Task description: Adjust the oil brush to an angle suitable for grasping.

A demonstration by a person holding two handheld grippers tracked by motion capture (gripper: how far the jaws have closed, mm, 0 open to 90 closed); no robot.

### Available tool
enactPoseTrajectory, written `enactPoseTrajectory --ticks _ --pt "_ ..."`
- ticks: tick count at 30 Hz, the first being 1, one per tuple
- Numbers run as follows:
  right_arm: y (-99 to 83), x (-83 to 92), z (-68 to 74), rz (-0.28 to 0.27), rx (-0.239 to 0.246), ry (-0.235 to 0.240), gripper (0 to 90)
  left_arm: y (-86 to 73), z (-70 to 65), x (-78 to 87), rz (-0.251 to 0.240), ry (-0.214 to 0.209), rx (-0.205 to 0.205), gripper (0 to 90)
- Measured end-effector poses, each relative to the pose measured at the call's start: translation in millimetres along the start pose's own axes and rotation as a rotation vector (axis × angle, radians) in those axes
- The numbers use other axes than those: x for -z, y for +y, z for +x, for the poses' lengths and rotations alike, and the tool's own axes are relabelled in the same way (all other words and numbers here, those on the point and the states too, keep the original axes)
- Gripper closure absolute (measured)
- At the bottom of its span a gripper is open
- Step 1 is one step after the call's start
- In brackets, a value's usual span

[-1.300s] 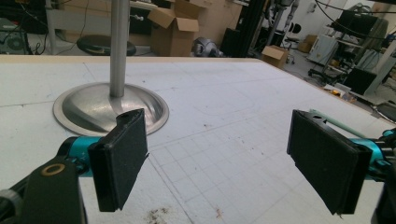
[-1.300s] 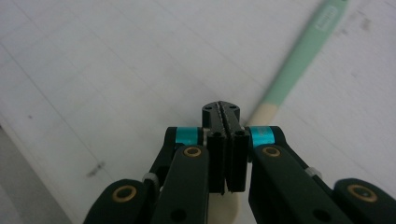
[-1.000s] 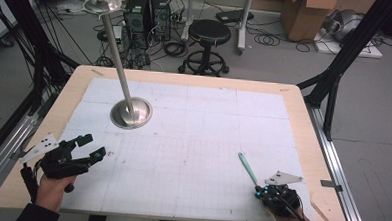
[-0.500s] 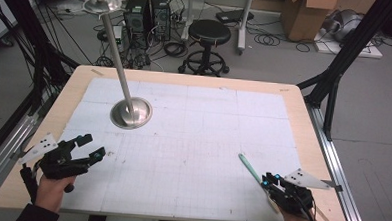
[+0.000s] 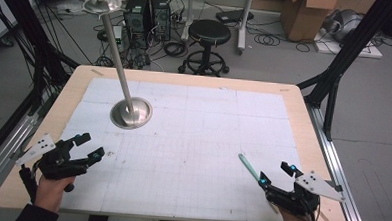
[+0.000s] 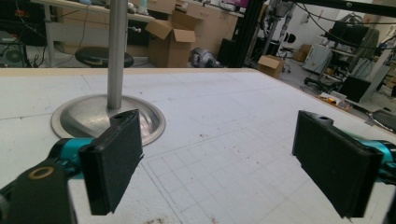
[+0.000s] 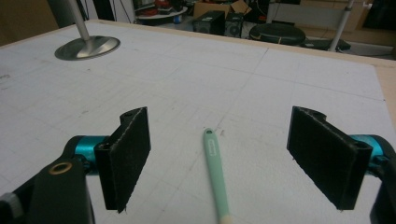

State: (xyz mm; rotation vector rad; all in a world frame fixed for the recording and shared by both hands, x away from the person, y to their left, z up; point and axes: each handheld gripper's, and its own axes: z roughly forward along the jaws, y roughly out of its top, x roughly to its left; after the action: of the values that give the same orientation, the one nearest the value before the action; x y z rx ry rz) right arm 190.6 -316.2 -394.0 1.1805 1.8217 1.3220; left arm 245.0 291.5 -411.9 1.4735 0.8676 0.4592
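A pale green stick, like a toothbrush handle, lies flat on the white gridded mat near the front right. My right gripper stands open just behind it, its jaws wide apart on either side of the stick's near end, touching nothing. A steel stand with a round base and a tall pole rises at the mat's left back. My left gripper is open at the front left, nothing between its jaws, pointing toward that base.
The wooden table carries the white mat. Beyond its far edge stand a black stool, computer cases, cables and cardboard boxes. Black frame struts flank the table on both sides.
My right gripper has shifted to the right and turned, its grey plate now pointing right, and it lines up behind the green stick. The left gripper has stayed put.
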Motion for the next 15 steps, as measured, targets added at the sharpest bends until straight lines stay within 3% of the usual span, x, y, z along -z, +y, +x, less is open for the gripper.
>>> enactPoseTrajectory --ticks 3,15 --pt "1.0 1.1 -2.3 -0.024 -0.016 -0.011 18.6 -1.0 -0.4 -0.8 0.019 0.005 -0.013 15.9" --pt "-0.1 2.4 -0.4 -0.004 -0.002 -0.017 18.3 0.0 -1.8 -0.2 0.01 -0.006 -0.006 16.1"
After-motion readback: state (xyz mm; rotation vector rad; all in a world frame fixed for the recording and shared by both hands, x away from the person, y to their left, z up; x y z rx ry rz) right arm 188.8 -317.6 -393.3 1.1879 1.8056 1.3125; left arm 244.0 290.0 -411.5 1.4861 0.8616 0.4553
